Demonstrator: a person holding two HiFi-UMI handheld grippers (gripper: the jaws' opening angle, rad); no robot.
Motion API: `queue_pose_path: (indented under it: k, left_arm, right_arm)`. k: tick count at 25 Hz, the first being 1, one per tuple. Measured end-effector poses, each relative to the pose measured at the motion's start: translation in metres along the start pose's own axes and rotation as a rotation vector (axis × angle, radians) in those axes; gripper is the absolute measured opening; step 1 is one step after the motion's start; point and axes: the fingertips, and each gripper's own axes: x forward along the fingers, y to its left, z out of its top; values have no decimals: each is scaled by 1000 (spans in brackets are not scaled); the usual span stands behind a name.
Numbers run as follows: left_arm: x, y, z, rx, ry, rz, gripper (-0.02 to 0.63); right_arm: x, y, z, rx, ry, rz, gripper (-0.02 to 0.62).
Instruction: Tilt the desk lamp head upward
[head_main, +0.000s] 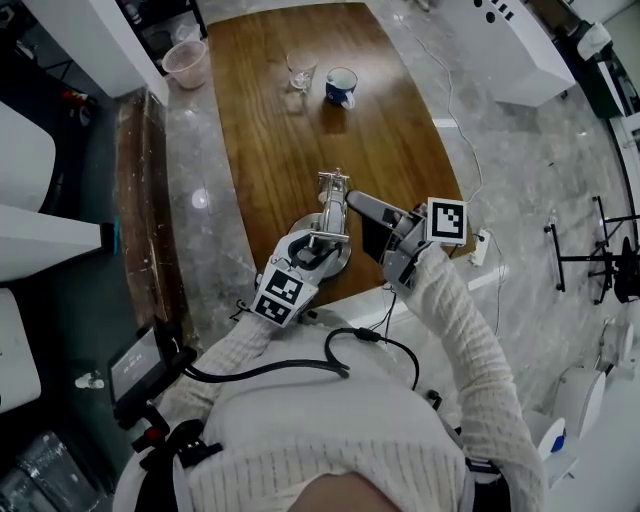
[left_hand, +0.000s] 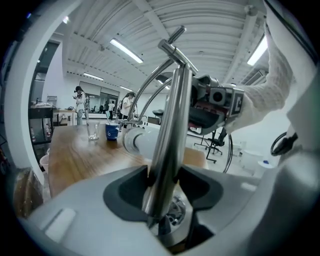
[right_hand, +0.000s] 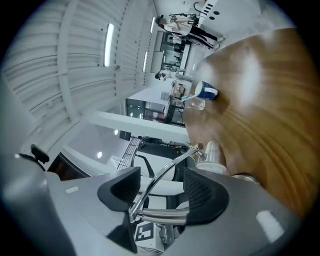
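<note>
A chrome desk lamp stands near the front edge of the wooden table (head_main: 270, 120), on a round base (head_main: 338, 262). Its thin arm (head_main: 334, 186) rises to an elongated grey head (head_main: 368, 206). My left gripper (head_main: 314, 246) is low at the lamp, and in the left gripper view (left_hand: 162, 186) its dark pads press on the upright chrome pole (left_hand: 172, 120). My right gripper (head_main: 382, 232) sits just right of the head. In the right gripper view (right_hand: 162, 192) its jaws stand wide apart, with a thin chrome rod (right_hand: 167, 172) running loose between them.
A blue mug (head_main: 341, 86) and a clear glass (head_main: 301, 70) stand at the table's far end. A pink plastic cup (head_main: 187, 62) sits off the table to the left. A white power strip (head_main: 479, 247) and its cable lie on the floor at the right.
</note>
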Motion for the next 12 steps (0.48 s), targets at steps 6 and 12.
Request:
queue_pose_path:
  k: [6,12]
  left_arm:
    - [1,-5,-1,-1,-2,-2,195]
    - [1,-8,-1,1,-1,-3,195]
  right_arm:
    - [16,-14,1,125,52,42,247]
    - [36,-21,6,289,109,104,172]
